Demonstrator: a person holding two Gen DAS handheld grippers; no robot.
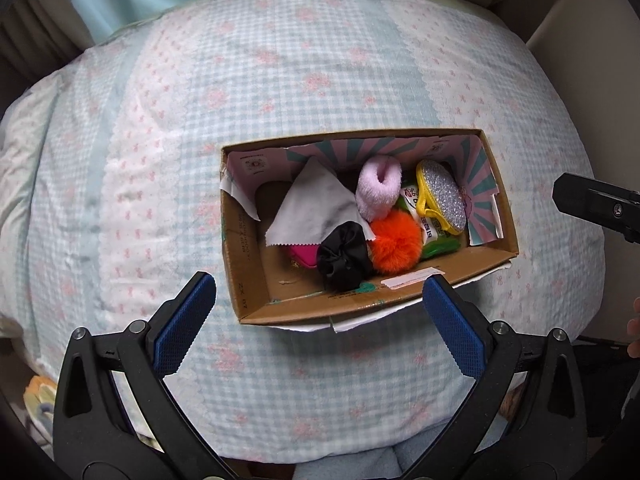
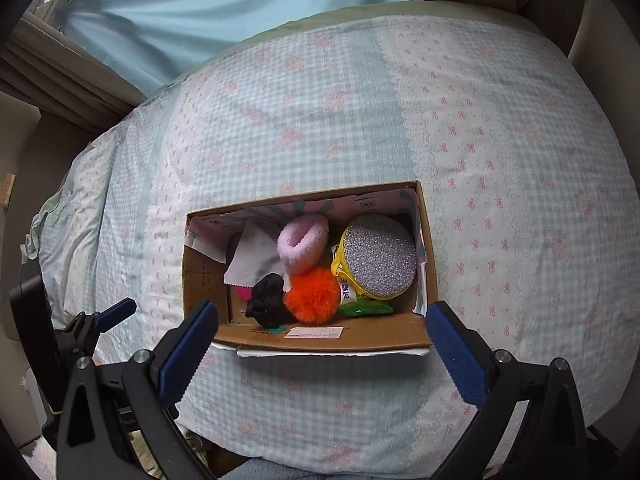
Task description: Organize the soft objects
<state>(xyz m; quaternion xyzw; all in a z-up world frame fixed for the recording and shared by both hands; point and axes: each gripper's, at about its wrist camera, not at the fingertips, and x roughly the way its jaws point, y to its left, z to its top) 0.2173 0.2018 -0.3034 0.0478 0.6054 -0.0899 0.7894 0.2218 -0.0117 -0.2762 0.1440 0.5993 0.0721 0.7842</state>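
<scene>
An open cardboard box (image 1: 496, 258) (image 2: 320, 340) lies on the bed. Inside it are a grey cloth (image 1: 312, 208) (image 2: 256, 260), a pale pink fluffy scrunchie (image 1: 378, 186) (image 2: 302, 242), an orange pompom (image 1: 396, 246) (image 2: 314, 296), a black scrunchie (image 1: 344, 258) (image 2: 266, 306), a glittery silver pouch with yellow trim (image 1: 442, 196) (image 2: 378, 256), a green packet (image 1: 440, 246) (image 2: 364, 308) and a pink item (image 1: 304, 254). My left gripper (image 1: 320, 312) hangs open above the box's near edge, nothing between its blue pads. My right gripper (image 2: 322, 342) is likewise open and empty over the near wall.
The bed's quilt (image 1: 280, 80) (image 2: 500, 160), blue gingham with pink flowers, spreads all around the box. A pale blue curtain (image 2: 200, 8) hangs behind. The other gripper shows at the right edge (image 1: 596, 204) in the left wrist view and at the lower left (image 2: 108, 316) in the right wrist view.
</scene>
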